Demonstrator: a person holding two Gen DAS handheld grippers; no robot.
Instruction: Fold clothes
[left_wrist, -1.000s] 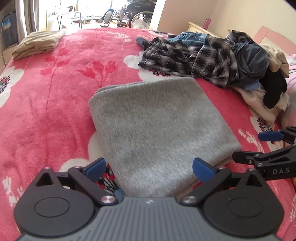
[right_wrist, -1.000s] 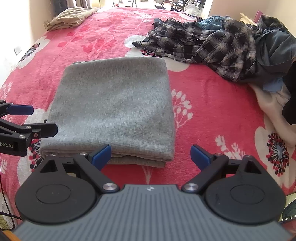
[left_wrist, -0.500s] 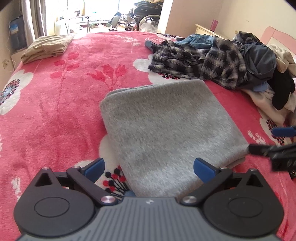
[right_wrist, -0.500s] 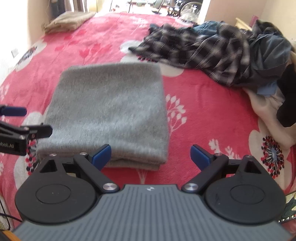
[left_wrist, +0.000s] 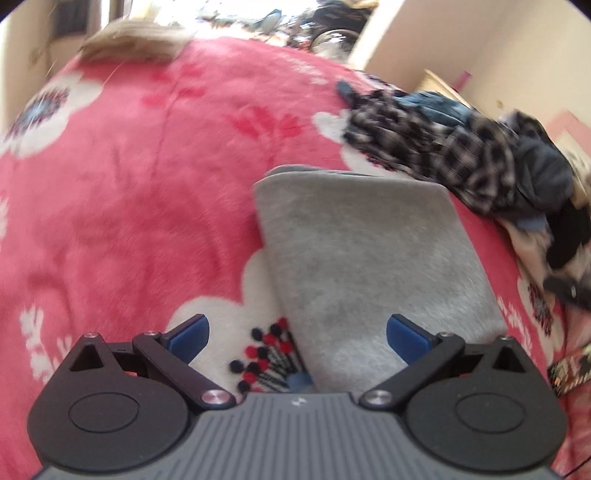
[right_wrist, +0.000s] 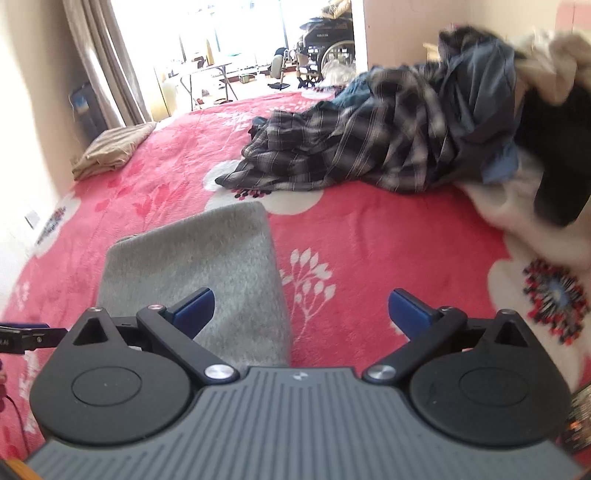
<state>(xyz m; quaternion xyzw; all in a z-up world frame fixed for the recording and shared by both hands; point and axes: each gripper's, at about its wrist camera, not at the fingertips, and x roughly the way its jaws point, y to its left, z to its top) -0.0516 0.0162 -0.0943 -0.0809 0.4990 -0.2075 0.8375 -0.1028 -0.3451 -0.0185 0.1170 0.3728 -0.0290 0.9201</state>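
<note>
A folded grey garment (left_wrist: 369, 254) lies flat on the red flowered bedspread (left_wrist: 122, 206). My left gripper (left_wrist: 297, 334) hovers open over its near left corner, nothing between the fingers. In the right wrist view the same grey garment (right_wrist: 207, 266) sits low and left, and my right gripper (right_wrist: 301, 308) stands open above its near right edge, holding nothing. A heap of unfolded clothes, with a plaid shirt (right_wrist: 354, 147) on top, lies behind on the right. The left gripper's tip (right_wrist: 26, 334) shows at the left edge of the right wrist view.
A folded beige garment (right_wrist: 114, 149) rests at the far left corner of the bed. White and dark clothes (right_wrist: 543, 184) pile up at the right. Curtains, a doorway and a wheelchair (right_wrist: 325, 44) lie beyond the bed. Bare bedspread stretches left of the grey garment.
Both grippers have pulled back and tilted up from the grey garment, both still open. The right view now looks further into the room; the left view has shifted left and is blurred.
</note>
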